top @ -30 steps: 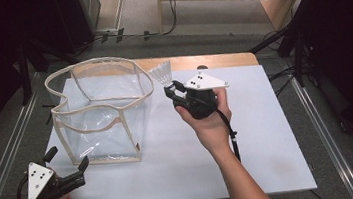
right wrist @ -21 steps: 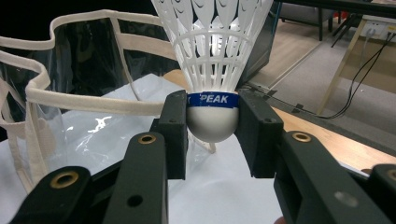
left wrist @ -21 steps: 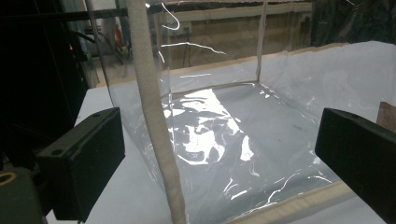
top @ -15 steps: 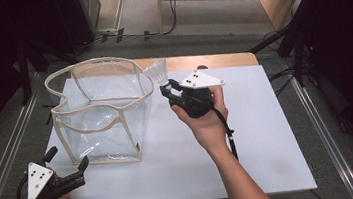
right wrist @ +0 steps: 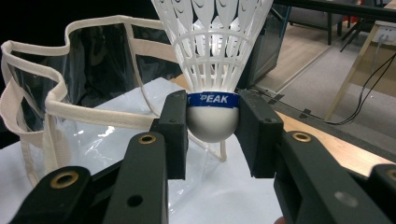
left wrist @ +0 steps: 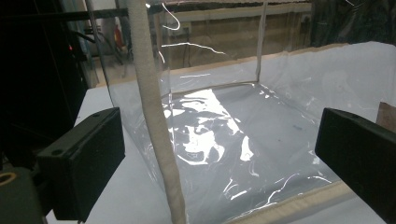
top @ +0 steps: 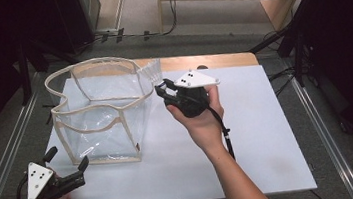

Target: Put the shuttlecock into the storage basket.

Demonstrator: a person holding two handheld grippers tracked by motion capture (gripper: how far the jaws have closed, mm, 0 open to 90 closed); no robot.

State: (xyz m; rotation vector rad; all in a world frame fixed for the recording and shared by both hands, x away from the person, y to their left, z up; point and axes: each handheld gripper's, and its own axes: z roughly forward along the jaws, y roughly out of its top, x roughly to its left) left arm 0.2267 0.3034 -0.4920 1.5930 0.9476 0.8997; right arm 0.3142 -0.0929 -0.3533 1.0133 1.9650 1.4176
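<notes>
A white shuttlecock (right wrist: 212, 79) with a blue band stands skirt-up, and my right gripper (right wrist: 212, 123) is shut on its round cork. From above, the shuttlecock (top: 152, 73) hangs beside the far right rim of a clear plastic bag (top: 96, 111) with cream trim, held there by my right gripper (top: 161, 90). That bag stands upright on the white table (top: 264, 135). My left gripper (top: 67, 165) rests open at the table's near left corner, pointing at the bag's near corner seam (left wrist: 154, 116), with nothing between its pads.
A wooden strip (top: 220, 60) runs along the table's far edge. Metal rails (top: 326, 127) flank both sides of the table. Dark stands and cables fill the floor beyond.
The right gripper has carried the shuttlecock slightly left, closer to the bag's rim. The left gripper has stayed put.
</notes>
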